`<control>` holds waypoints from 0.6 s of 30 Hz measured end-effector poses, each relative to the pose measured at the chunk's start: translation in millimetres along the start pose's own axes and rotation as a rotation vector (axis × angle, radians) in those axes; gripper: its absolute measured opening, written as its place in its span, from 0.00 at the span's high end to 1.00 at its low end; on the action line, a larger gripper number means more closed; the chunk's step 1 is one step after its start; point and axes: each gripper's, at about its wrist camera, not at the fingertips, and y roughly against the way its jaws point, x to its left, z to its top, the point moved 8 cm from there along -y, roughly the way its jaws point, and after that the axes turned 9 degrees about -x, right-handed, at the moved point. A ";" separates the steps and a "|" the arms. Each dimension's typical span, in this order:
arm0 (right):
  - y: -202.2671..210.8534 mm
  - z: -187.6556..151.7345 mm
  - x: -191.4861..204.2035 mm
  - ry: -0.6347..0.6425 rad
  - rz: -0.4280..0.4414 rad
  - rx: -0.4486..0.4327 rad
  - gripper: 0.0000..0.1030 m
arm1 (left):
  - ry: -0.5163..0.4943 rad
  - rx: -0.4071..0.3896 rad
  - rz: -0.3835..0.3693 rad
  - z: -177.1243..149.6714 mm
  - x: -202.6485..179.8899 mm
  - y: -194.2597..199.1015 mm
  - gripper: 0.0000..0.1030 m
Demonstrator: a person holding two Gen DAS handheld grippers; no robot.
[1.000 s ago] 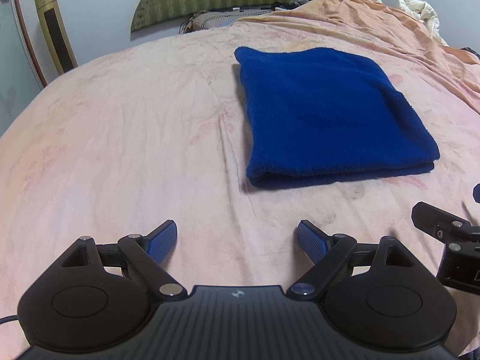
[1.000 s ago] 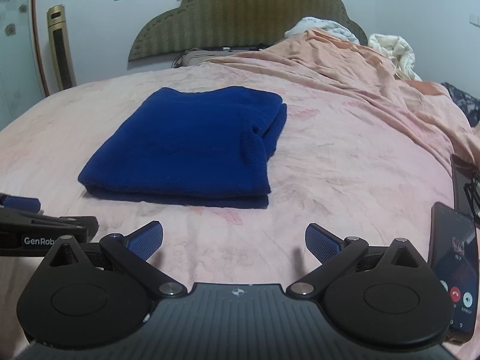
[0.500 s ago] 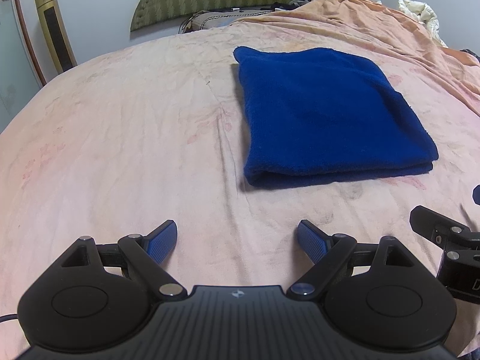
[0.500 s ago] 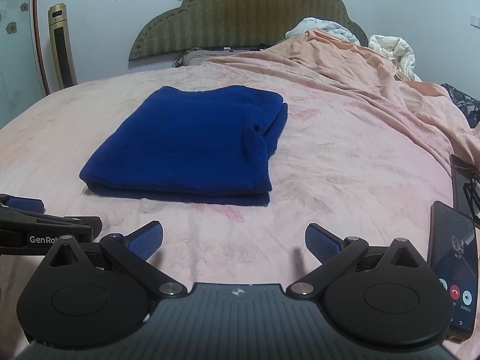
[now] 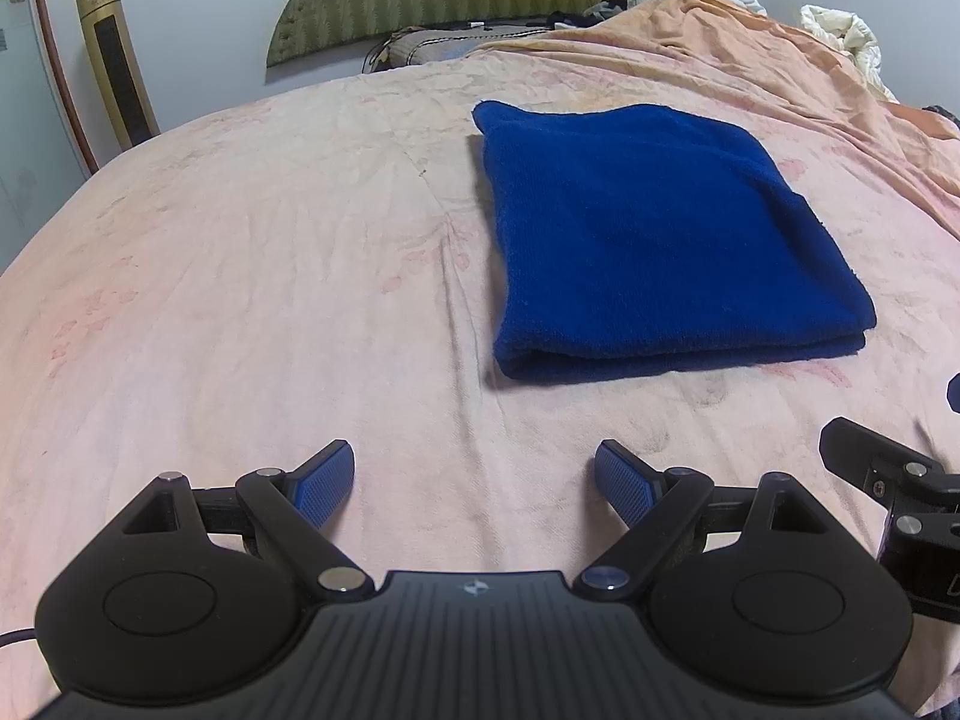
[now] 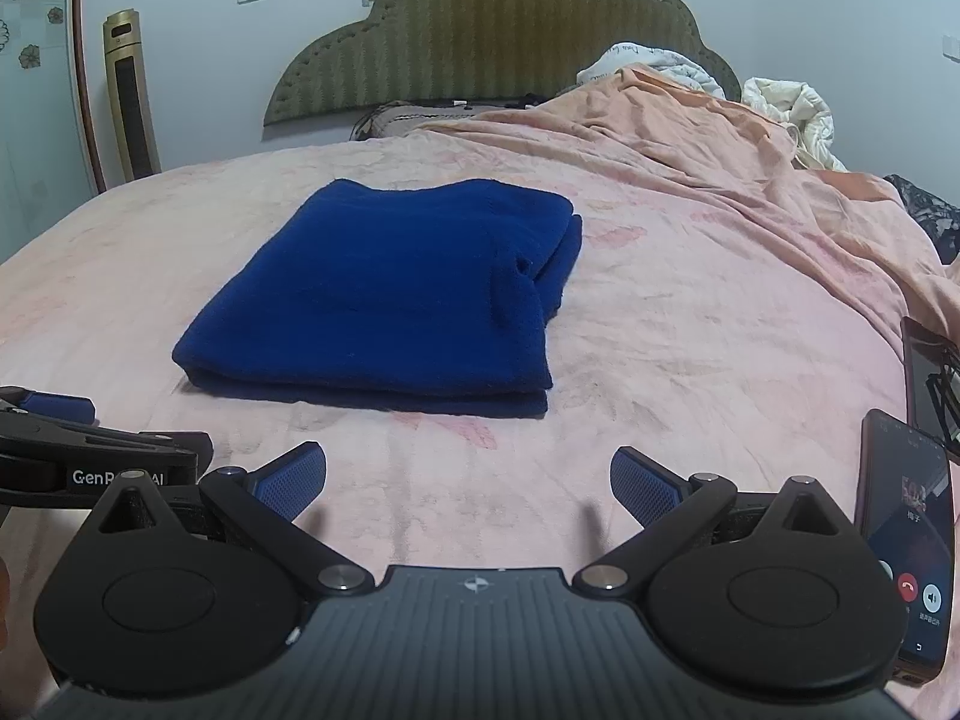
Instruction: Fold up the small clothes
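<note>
The blue garment [image 6: 384, 294] lies folded in a neat rectangle on the pink bed [image 6: 690, 324]. We hold our left tongs [image 5: 474, 483] and right tongs [image 6: 468, 480] just short of it, both wide open and empty. Nudging its near edge could undo the layers; the phone [image 6: 906, 534] sits close beside our right.

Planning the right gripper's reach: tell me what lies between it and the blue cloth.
Nothing: only bare pink bedsheet between the open right gripper and the blue cloth, in the right wrist view.
</note>
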 end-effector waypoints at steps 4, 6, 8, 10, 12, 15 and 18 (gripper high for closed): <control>0.1 0.0 0.4 -0.001 0.000 0.000 0.01 | -0.003 0.004 -0.002 0.3 -1.3 -0.8 0.14; 0.2 0.0 0.4 -0.001 0.000 0.000 0.01 | -0.005 0.003 -0.003 -0.1 -1.3 -0.7 0.14; 0.2 0.1 0.3 0.000 0.000 -0.001 0.01 | -0.008 0.002 -0.002 0.3 -1.8 -0.5 0.14; 0.3 0.1 0.5 -0.001 0.000 0.000 0.01 | -0.008 0.000 -0.002 0.6 -1.8 -0.7 0.14; 0.3 0.1 0.3 -0.001 0.000 0.000 0.01 | -0.007 0.000 -0.002 0.4 -1.6 -1.2 0.14; 0.5 0.3 0.2 -0.002 -0.001 0.000 0.00 | -0.006 0.002 -0.003 -0.1 -2.1 -0.9 0.14; 1.0 0.5 -0.2 -0.003 0.000 -0.003 0.01 | -0.008 0.000 -0.005 0.0 -2.4 -0.7 0.14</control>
